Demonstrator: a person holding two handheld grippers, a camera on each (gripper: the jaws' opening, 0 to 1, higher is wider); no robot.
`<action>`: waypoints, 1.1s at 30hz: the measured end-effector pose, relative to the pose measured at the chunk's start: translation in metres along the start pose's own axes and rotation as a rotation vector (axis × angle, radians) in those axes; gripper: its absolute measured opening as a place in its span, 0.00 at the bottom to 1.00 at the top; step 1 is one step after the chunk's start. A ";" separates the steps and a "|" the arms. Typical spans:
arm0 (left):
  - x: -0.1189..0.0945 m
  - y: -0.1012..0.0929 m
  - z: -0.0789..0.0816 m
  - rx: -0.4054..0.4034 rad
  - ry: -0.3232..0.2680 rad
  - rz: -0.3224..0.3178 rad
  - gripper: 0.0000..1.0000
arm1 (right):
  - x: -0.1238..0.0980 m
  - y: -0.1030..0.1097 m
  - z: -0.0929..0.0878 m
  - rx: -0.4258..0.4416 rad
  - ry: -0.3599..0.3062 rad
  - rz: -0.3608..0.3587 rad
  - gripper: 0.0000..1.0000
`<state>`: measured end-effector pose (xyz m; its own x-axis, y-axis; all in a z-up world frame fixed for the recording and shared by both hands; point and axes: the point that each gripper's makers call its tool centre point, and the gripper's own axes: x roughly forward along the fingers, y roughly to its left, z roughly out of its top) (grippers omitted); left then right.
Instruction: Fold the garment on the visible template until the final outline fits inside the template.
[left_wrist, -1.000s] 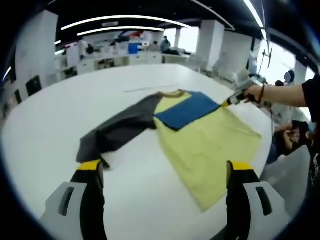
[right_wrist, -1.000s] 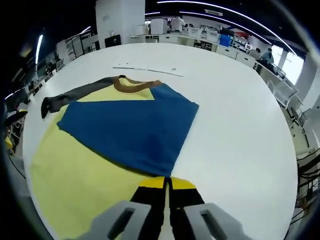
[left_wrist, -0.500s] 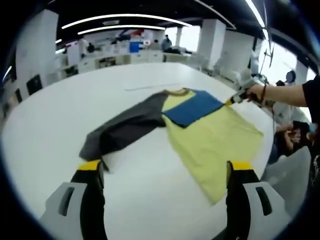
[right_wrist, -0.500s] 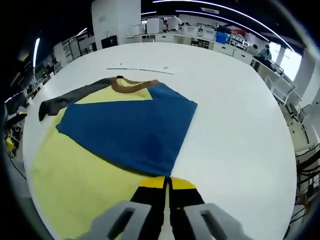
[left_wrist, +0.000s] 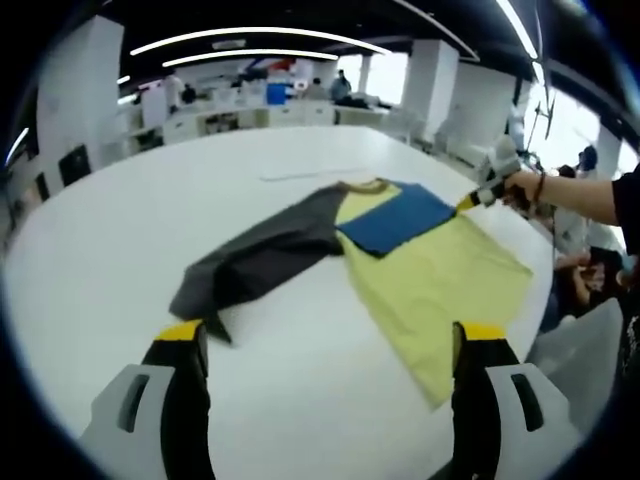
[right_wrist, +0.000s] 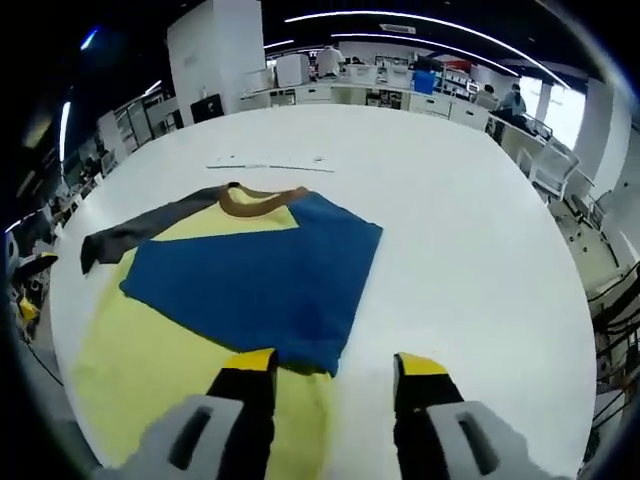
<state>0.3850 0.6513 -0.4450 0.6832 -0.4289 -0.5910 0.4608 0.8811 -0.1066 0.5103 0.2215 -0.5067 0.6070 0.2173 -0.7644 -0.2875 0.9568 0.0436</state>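
Yellow shirt (right_wrist: 180, 340) lies flat on the white bench (right_wrist: 470, 230), blue sleeve (right_wrist: 250, 280) already folded across. Right gripper (right_wrist: 333, 375) has jaws open just off it; left gripper (left_wrist: 325, 345) open too, nearest the grey sleeve (left_wrist: 255, 265). Pinch that cuff and lay it across flat.

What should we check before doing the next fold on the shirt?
1. Right tool let go: ok, its jaws stand apart with nothing between them.
2. Left tool free: ok, open above the white table.
3. Blue sleeve folded in: ok, it lies flat across the yellow body.
4. Grey sleeve folded in: not ok, it stretches out sideways on the table.
5. Whole shirt in sight: ok, collar and both sleeves show.
6. Template outline around the shirt: cannot tell, no clear outline shows.
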 end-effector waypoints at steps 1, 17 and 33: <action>0.000 0.001 0.000 -0.001 0.000 0.001 0.98 | -0.002 0.001 0.001 0.000 -0.002 0.003 0.56; -0.003 0.028 0.003 -0.051 -0.015 0.039 0.96 | -0.049 0.045 0.005 -0.020 -0.048 0.086 0.91; 0.021 0.083 -0.016 -0.075 -0.014 0.187 0.61 | -0.078 0.073 -0.006 -0.048 -0.074 0.131 0.83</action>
<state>0.4284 0.7184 -0.4787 0.7609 -0.2589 -0.5950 0.2824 0.9577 -0.0555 0.4376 0.2730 -0.4476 0.6141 0.3551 -0.7048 -0.4018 0.9093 0.1081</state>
